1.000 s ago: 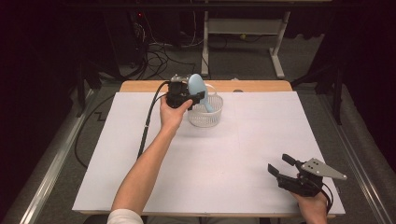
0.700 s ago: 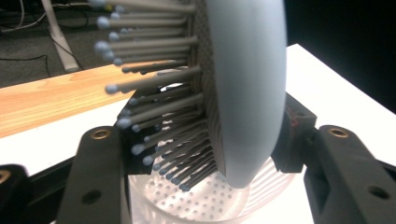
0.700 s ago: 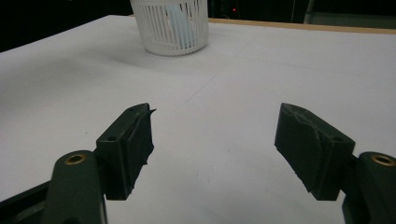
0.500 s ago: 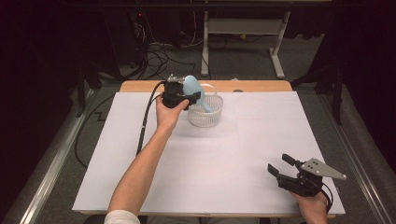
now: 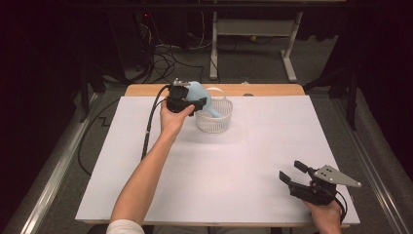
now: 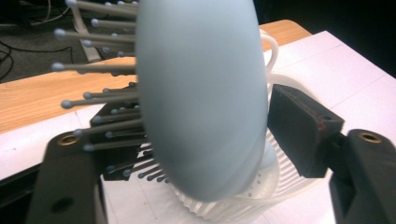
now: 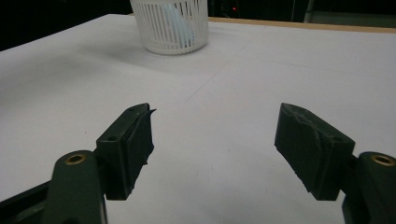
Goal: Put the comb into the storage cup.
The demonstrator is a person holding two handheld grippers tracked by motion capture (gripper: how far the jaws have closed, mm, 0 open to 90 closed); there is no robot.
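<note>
From the high view, the left claw (image 5: 194, 103) sits at the far edge of the counter (image 5: 214, 161), left of its middle, with a pale blue hairbrush (image 5: 198, 93) at its tip, just beside a white slatted basket (image 5: 214, 117). The brush's handle slants down into the basket while its head stands above the rim. The left gripper view adds what the high view cannot: the smooth back of the brush head (image 6: 201, 93) faces one pad, its bristles (image 6: 93, 93) point toward the other, and a gap shows between that pad and the smooth back. The jaws have just been opening with the brush between them, and the pads no longer press on it. The basket's ribbed wall (image 6: 261, 186) lies right under the brush head.

The right claw (image 5: 292, 174) rests near the counter's near right corner, well apart from the basket. The right gripper view shows its two black jaws spread wide with nothing between them, only bare white counter (image 7: 224, 70), and the basket (image 7: 170, 25) far off, a pale blue shape visible through its slats.
</note>
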